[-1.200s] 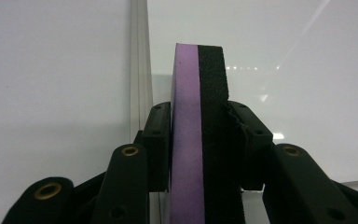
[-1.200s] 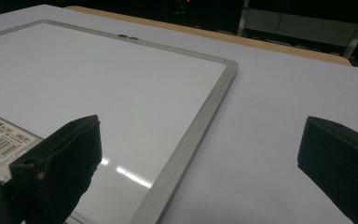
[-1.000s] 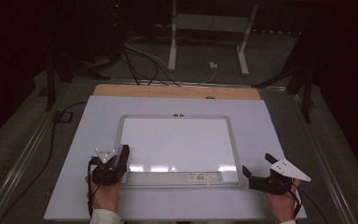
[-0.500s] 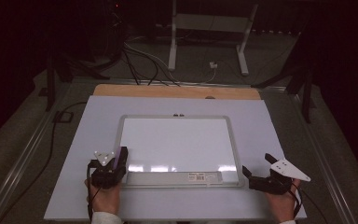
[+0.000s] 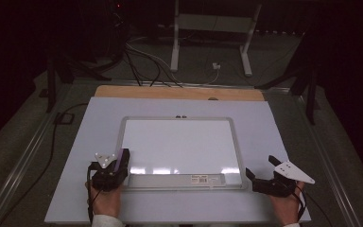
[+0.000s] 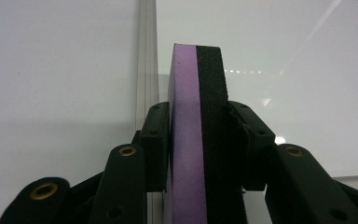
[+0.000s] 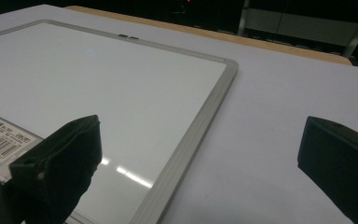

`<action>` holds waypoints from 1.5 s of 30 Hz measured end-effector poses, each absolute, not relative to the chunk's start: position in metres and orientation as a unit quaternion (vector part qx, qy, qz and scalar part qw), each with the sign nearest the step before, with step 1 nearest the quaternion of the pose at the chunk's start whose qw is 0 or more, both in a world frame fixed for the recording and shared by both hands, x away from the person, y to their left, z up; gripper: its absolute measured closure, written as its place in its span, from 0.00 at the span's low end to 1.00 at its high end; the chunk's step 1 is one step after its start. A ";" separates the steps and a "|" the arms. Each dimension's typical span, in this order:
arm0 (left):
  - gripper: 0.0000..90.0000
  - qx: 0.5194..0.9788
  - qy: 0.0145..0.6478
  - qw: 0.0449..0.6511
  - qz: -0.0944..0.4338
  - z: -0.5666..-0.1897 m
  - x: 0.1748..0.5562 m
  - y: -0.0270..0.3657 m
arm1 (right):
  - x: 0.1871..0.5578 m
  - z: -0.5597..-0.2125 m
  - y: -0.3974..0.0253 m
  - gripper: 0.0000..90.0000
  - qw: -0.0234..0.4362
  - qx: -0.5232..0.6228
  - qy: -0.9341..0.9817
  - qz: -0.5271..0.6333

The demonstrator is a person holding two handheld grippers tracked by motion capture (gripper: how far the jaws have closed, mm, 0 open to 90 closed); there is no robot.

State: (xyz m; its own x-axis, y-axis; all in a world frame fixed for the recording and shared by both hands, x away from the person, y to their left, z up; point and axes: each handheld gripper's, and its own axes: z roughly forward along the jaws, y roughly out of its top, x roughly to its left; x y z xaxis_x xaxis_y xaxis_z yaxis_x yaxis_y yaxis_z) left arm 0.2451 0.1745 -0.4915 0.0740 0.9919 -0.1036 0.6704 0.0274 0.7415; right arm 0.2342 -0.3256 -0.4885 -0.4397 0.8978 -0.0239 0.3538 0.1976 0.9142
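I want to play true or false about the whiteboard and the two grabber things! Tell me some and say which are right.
1. The left hand-held gripper squeezes a purple and black eraser. True.
2. The whiteboard is covered in scribbles. False: it looks blank.
3. The right hand-held gripper holds a marker. False: its jaws stand open with nothing between them.
4. The eraser is at the whiteboard's left edge. True.
5. The whiteboard stands upright on a stand. False: it lies flat on the table.

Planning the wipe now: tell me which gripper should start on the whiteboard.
Left. The left gripper is shut on the eraser at the whiteboard frame's near-left corner. The right gripper is open and holds nothing, beside the board.
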 end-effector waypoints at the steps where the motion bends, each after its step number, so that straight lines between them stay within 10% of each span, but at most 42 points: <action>1: 0.67 0.655 0.635 0.331 0.242 -0.492 0.245 0.175 | 0.234 -0.488 -0.325 0.00 0.297 0.437 0.715 0.457; 45: 0.10 0.696 0.514 0.438 0.243 -0.455 0.251 0.188 | 0.234 -0.489 -0.325 0.00 0.296 0.438 0.715 0.457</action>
State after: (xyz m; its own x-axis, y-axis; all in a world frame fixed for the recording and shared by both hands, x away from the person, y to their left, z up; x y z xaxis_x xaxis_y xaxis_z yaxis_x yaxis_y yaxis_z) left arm 0.2507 0.1878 -0.4549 0.3542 0.9285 -0.1114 0.5019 -0.0882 0.8604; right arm 0.2339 -0.3254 -0.4886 -0.4406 0.8974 -0.0223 0.3560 0.1975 0.9134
